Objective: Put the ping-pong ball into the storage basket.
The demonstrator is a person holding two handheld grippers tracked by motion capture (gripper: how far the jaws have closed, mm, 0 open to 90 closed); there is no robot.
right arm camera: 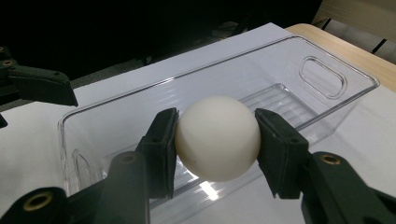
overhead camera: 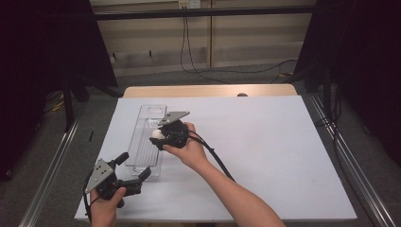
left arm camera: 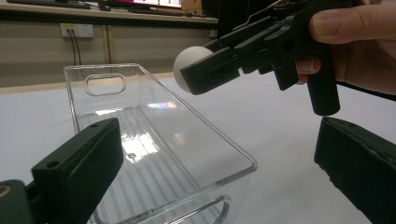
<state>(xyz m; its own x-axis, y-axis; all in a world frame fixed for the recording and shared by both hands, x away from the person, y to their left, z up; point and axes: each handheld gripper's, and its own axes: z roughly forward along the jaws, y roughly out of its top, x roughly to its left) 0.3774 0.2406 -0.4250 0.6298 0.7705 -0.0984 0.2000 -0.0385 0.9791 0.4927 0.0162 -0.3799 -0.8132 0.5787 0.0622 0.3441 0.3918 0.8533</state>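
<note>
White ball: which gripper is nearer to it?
Right. The right gripper holds the white ball between its jaws, above the clear bin. The left gripper is open, off the bin's near end, apart from the ball.

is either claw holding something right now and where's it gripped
The right claw holds a white ball, pinched at its opposite sides, over the clear bin. The left claw is open, holding nothing.

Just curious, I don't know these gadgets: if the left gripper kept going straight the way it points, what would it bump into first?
Probably the clear bin: its near end sits right ahead between the open left gripper's jaws. Depth is hard to judge.
</note>
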